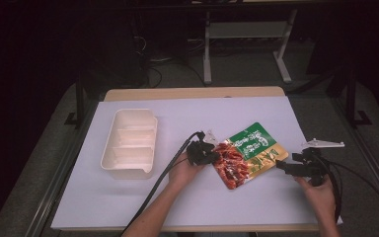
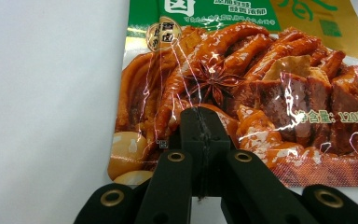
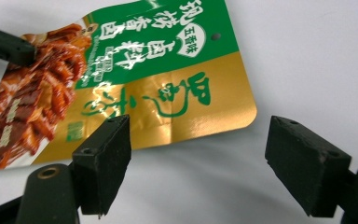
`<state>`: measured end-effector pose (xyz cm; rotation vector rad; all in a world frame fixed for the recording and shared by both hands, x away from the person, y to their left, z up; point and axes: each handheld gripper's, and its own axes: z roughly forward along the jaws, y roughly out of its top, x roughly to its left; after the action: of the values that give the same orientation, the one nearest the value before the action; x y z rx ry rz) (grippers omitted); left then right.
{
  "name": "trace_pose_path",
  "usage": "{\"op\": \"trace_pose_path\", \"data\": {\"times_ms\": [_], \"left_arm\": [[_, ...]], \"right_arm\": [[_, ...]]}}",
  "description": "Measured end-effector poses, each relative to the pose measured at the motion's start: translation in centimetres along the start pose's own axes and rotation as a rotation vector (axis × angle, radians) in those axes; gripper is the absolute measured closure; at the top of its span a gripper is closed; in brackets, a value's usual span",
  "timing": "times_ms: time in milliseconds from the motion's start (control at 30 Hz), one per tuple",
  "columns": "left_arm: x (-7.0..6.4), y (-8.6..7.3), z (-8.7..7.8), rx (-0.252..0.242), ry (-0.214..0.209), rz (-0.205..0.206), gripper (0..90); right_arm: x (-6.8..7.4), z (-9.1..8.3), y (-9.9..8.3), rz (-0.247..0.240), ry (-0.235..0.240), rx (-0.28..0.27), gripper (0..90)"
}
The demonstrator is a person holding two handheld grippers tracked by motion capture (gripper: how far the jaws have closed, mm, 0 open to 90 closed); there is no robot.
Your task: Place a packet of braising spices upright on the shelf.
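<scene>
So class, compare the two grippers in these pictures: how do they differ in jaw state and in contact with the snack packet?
The left gripper has its jaws shut together on the snack packet, while the right gripper has its jaws spread wide apart. The left gripper pinches the packet's red end; the right gripper holds nothing and sits just off the gold end. Both have black jaws, are hand-held, and point at the same packet.

White-covered table (image 1: 187, 113) with wooden far edge, grey carpet floor (image 1: 246, 69), white desk legs (image 1: 207, 49) behind, dim dark room
</scene>
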<state>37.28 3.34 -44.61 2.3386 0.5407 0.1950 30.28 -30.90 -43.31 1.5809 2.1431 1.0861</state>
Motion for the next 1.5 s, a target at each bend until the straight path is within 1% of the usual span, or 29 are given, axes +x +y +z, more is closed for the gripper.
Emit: {"op": "trace_pose_path", "data": {"times_ms": [100, 133, 267, 300, 333, 400, 467, 500, 567, 600, 633, 667, 700, 733, 767, 800, 833, 867, 900, 933, 1000, 1033, 1067, 1167, 1267, 1300, 1367, 1400, 1500], "left_arm": [[0.0, 0.0, 0.0, 0.000, 0.000, 0.002, 89.9], [0.0, 0.0, 0.0, 0.000, -0.001, -0.002, 89.9], [0.1, -0.1, 0.0, -0.005, -0.009, -0.011, 89.9], [0.1, 0.0, 0.0, -0.003, -0.009, -0.011, 89.9], [0.1, 0.0, 0.0, 0.001, -0.005, -0.005, 89.9], [0.1, 0.0, 0.0, 0.000, -0.002, -0.003, 89.9], [0.0, 0.0, 0.0, 0.000, -0.002, -0.003, 89.9], [0.0, 0.0, 0.0, 0.000, 0.000, -0.003, 89.9], [0.0, 0.0, 0.0, 0.000, 0.001, 0.002, 89.9], [0.0, 0.0, 0.0, 0.001, 0.002, 0.004, 89.9], [0.0, 0.0, 0.0, 0.001, 0.003, 0.004, 89.9], [0.0, 0.0, 0.0, 0.001, 0.002, 0.004, 89.9], [0.0, 0.0, 0.0, 0.001, 0.001, 0.005, 89.9], [0.0, 0.0, 0.0, 0.001, 0.001, 0.005, 89.9], [0.0, 0.0, 0.0, -0.001, 0.001, 0.005, 89.9], [0.0, 0.0, 0.0, 0.000, 0.000, 0.003, 89.9], [0.0, 0.0, 0.0, 0.000, 0.000, 0.003, 89.9], [0.0, 0.0, 0.0, 0.000, 0.001, 0.004, 89.9], [-0.1, 0.0, 0.0, 0.001, 0.004, 0.005, 89.9], [-0.1, 0.0, 0.0, 0.000, 0.006, 0.005, 89.9], [-0.1, 0.0, 0.0, -0.001, 0.009, 0.008, 89.9], [-0.1, 0.0, 0.0, -0.001, 0.009, 0.009, 89.9], [-0.1, 0.0, 0.0, -0.001, 0.007, 0.006, 89.9], [-0.1, 0.0, 0.0, -0.001, 0.006, 0.005, 89.9], [-0.2, 0.0, 0.0, -0.002, 0.012, 0.011, 89.9], [-0.2, 0.0, 0.0, -0.003, 0.015, 0.014, 89.9], [-0.2, 0.0, 0.0, -0.002, 0.015, 0.014, 89.9], [-0.2, -0.1, 0.0, -0.004, 0.015, 0.010, 89.9], [-0.2, -0.2, 0.0, -0.013, 0.013, 0.006, 89.8]], "right_arm": [[-0.2, 0.5, 0.2, 0.014, -0.001, 0.008, 22.0], [-0.4, 0.8, 0.2, 0.027, 0.005, 0.016, 22.4], [-0.6, 1.1, 0.1, 0.037, -0.002, 0.029, 22.7], [-0.6, 1.2, 0.1, 0.048, 0.017, 0.026, 25.4], [-0.6, 1.2, 0.1, 0.048, 0.017, 0.026, 25.4], [-0.1, 1.4, 0.1, 0.032, 0.037, 0.031, 27.3], [0.0, 1.4, 0.2, 0.022, 0.036, 0.029, 28.1], [0.2, 1.4, 0.2, 0.017, 0.040, 0.027, 29.8], [0.3, 1.5, 0.3, 0.023, 0.074, 0.021, 33.1], [0.4, 1.5, 0.4, 0.021, 0.094, 0.012, 38.2], [0.4, 1.5, 0.4, 0.021, 0.094, 0.012, 38.2], [0.5, 1.5, 0.4, 0.021, 0.104, 0.008, 39.0], [0.6, 1.5, 0.5, 0.023, 0.108, 0.005, 42.9], [0.6, 1.5, 0.5, 0.023, 0.108, 0.005, 42.9], [0.6, 1.5, 0.6, 0.031, 0.119, -0.006, 44.9], [0.6, 1.5, 0.7, 0.043, 0.139, -0.020, 51.2], [0.6, 1.5, 0.7, 0.043, 0.139, -0.020, 51.2], [0.5, 1.6, 0.8, 0.056, 0.156, -0.022, 54.1], [0.5, 1.9, 0.9, 0.074, 0.160, -0.005, 57.8], [0.5, 1.9, 0.9, 0.074, 0.160, -0.005, 57.8], [0.5, 2.4, 0.9, 0.085, 0.172, 0.008, 61.9], [0.6, 2.7, 0.9, 0.085, 0.171, 0.017, 66.9], [0.6, 2.7, 0.9, 0.085, 0.171, 0.017, 66.9], [0.8, 2.9, 1.0, 0.099, 0.198, 0.013, 72.3], [1.0, 3.3, 1.3, 0.111, 0.210, 0.013, 72.9], [1.3, 3.8, 1.4, 0.110, 0.200, 0.028, 71.4], [1.4, 4.0, 1.4, 0.108, 0.197, 0.035, 71.2], [1.5, 4.5, 1.5, 0.124, 0.198, 0.040, 71.1], [1.5, 4.8, 1.6, 0.133, 0.196, 0.044, 71.7]]}}
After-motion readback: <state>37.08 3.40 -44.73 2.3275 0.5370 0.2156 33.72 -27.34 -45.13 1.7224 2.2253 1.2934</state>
